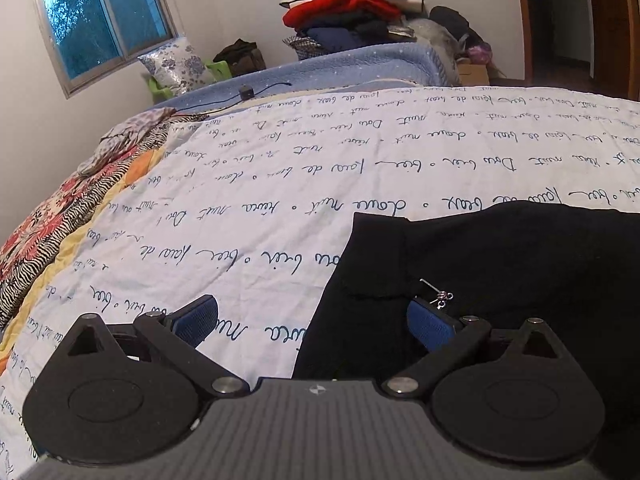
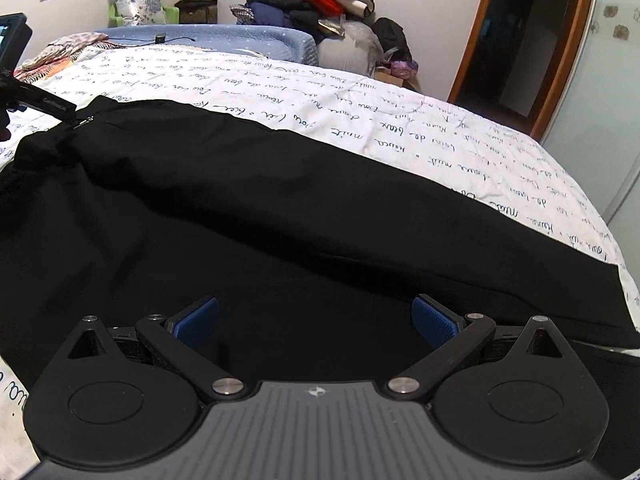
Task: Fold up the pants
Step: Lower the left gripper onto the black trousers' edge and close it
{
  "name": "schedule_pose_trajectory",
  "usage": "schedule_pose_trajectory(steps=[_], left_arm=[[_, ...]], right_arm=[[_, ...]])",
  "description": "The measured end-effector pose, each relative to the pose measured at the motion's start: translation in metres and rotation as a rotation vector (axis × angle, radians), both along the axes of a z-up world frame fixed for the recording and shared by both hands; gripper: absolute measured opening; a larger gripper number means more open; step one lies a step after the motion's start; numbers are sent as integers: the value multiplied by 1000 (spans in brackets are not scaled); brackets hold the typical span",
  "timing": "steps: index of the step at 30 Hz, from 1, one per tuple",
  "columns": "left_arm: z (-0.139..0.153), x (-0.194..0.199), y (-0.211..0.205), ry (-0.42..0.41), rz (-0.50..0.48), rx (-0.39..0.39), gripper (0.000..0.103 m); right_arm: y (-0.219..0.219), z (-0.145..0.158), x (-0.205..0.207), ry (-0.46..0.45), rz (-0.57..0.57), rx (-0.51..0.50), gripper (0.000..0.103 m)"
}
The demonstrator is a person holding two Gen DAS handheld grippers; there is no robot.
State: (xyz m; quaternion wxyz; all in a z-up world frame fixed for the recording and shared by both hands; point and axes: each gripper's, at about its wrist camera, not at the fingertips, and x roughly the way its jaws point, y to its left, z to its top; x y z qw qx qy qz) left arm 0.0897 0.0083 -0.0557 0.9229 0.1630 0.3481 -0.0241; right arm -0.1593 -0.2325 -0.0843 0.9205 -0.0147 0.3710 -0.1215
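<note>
The black pants [image 2: 280,208] lie spread across the bed [image 2: 460,148], soft and limp, likely to sag unless pinched at the waistband or a hem. The left tool [image 1: 312,318] gapes open at their edge; the right tool [image 2: 316,318] hangs open above them. Bare sheet beyond gives folding room.

Both wrist views skim low over the bed [image 1: 280,184], sharing the pants [image 2: 280,208].
</note>
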Motion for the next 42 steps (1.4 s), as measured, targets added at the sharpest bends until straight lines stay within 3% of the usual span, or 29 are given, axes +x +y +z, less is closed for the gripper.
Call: schedule_pose_trajectory(steps=[30, 33, 37, 38, 42], left_arm=[[1, 4, 2, -5, -9, -38, 102], [8, 15, 12, 16, -34, -128, 102], [13, 50, 39, 129, -114, -391, 102], [11, 63, 45, 151, -123, -415, 102], [-8, 106, 61, 282, -73, -560, 99]], right_arm=[[3, -10, 0, 28, 0, 19, 103], [3, -9, 0, 25, 0, 22, 103], [0, -9, -2, 21, -2, 40, 103], [0, -9, -2, 19, -4, 49, 103], [-3, -8, -4, 20, -17, 66, 103]])
